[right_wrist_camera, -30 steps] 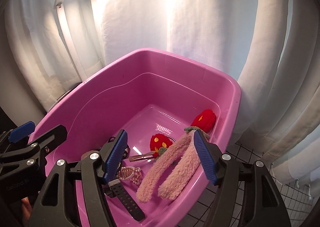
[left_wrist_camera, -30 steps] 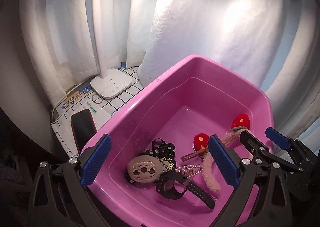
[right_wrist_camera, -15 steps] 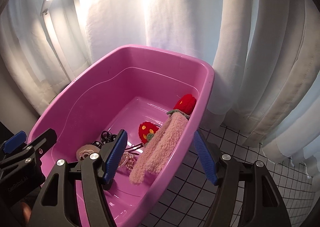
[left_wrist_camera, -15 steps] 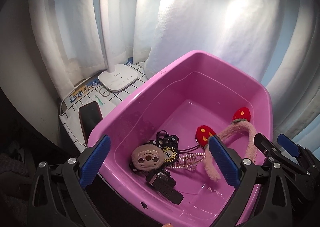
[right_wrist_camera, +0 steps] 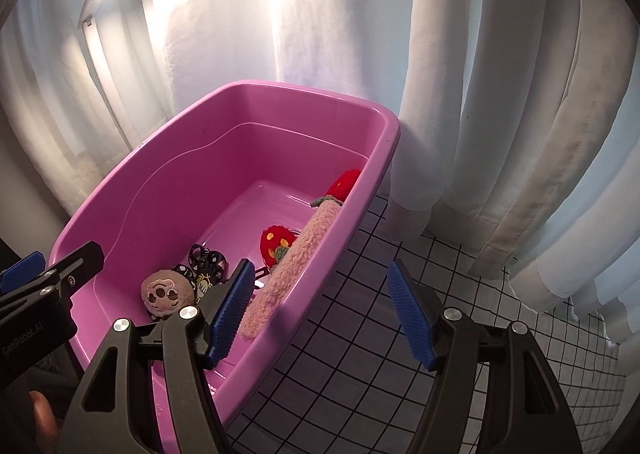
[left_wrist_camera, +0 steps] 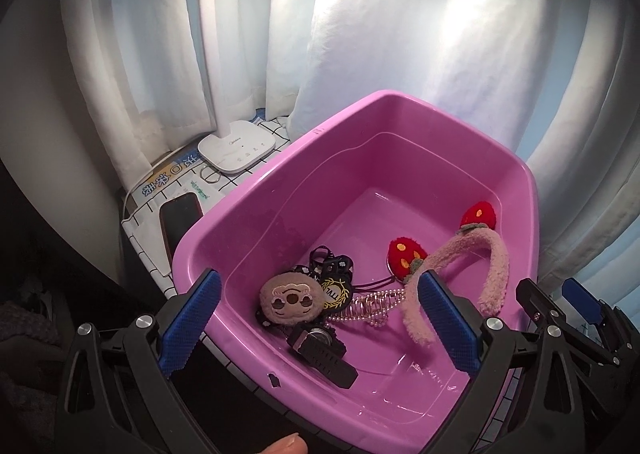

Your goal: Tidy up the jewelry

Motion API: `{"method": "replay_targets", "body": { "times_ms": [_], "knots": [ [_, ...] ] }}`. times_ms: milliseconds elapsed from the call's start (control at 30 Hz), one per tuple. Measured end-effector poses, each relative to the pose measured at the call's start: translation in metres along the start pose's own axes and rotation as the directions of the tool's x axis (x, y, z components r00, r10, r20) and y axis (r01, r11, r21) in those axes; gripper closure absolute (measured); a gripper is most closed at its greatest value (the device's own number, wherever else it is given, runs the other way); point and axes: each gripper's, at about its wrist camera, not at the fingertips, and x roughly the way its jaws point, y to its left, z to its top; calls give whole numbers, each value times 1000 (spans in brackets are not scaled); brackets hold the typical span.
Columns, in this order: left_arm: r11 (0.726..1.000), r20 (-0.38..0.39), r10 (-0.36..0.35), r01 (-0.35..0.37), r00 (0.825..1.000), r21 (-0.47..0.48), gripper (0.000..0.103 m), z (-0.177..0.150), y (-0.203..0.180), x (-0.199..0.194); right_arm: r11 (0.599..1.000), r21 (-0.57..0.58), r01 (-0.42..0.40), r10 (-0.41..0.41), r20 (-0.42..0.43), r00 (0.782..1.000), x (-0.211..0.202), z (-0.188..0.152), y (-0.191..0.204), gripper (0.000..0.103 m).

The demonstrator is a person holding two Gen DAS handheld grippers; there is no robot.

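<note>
1. Pink tub (left_wrist_camera: 400, 158) fills the centre of the left wrist view and centre-left of the right wrist view. All the jewelry is in it, bunched at the near end, lower centre of the frame.
2. Contents: round plush charm (left_wrist_camera: 290, 298) touching a black heart tag (left_wrist_camera: 337, 291), pearl hair claw (left_wrist_camera: 374, 304) just beside it, black watch (left_wrist_camera: 322, 348) nearest the camera, fuzzy pink headband (left_wrist_camera: 494, 274) with red strawberries leaning on the right wall. It looks tossed in rather than sorted.
3. Left gripper (left_wrist_camera: 316, 324): jaws spread wide, nothing pinched. It straddles the tub's near left corner, probably lining up over the charm and watch pile.
4. Right gripper (right_wrist_camera: 320, 312): jaws spread, empty. It straddles the tub's right wall, one finger inside by the headband, the other over the grid cloth (right_wrist_camera: 380, 354).
5. Lamp base (left_wrist_camera: 238, 150) and phone (left_wrist_camera: 180, 220) sit left of the tub, well clear.
6. My read: items stowed, or a pick is still to come; can't tell which.
</note>
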Motion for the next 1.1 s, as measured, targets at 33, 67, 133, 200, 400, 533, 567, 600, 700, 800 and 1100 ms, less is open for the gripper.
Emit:
{"method": "replay_targets", "body": {
  "times_ms": [33,67,133,200,400,533,567,600,700,800,1100],
  "knots": [
    [1000,0,1,-1,1000,1,6,0,0,0,1000,0,0,0,1,1000,-1,0,0,37],
    [1000,0,-2,2,1000,2,6,-1,-1,-1,1000,-1,1,-1,2,1000,-1,0,-1,37],
    [1000,1,-6,6,1000,6,6,-1,-2,-2,1000,-3,2,-2,4,1000,-3,-1,-1,37],
    [1000,1,-8,8,1000,10,6,-1,-3,-3,1000,-4,0,0,5,1000,-3,-2,-2,37],
    [1000,5,1,-1,1000,2,6,-2,-2,-4,1000,-12,0,0,11,1000,-6,-2,0,37],
    [1000,10,5,-5,1000,0,6,0,-1,-5,1000,-7,-1,1,15,1000,-7,-2,-1,37],
    [1000,11,6,-6,1000,0,6,0,-1,-6,1000,-7,-1,1,14,1000,-7,-2,-1,37],
    [1000,11,8,-8,1000,0,6,-1,-1,-6,1000,-8,-2,2,14,1000,-7,-2,-1,37],
    [1000,11,17,-17,1000,3,6,0,-1,-6,1000,-9,-3,3,14,1000,-7,-2,0,37],
    [1000,9,21,-21,1000,3,6,0,0,-5,1000,-12,-3,3,12,1000,-6,-2,0,37],
    [1000,5,28,-28,1000,1,6,0,2,-4,1000,-15,-3,3,11,1000,-5,-1,1,37]
  ]
}}
